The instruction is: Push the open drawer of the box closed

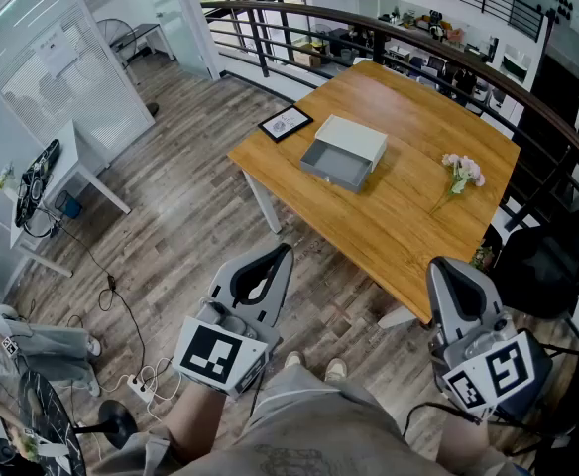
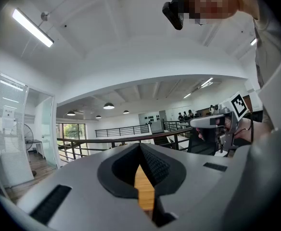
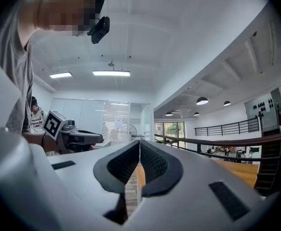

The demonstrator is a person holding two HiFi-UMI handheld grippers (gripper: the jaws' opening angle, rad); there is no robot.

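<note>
A white box lies on the wooden table, its grey drawer pulled out toward me. Both grippers hang low near my body, well short of the table. My left gripper is shut with its tips touching and nothing between them; in its own view the left gripper points over the table toward a railing. My right gripper is also shut and empty, and in its own view the right gripper shows its pads meeting at the tip.
A framed picture lies at the table's left corner, a pink flower sprig on its right side. A curved black railing runs behind the table. Cables and a power strip lie on the wood floor at my left.
</note>
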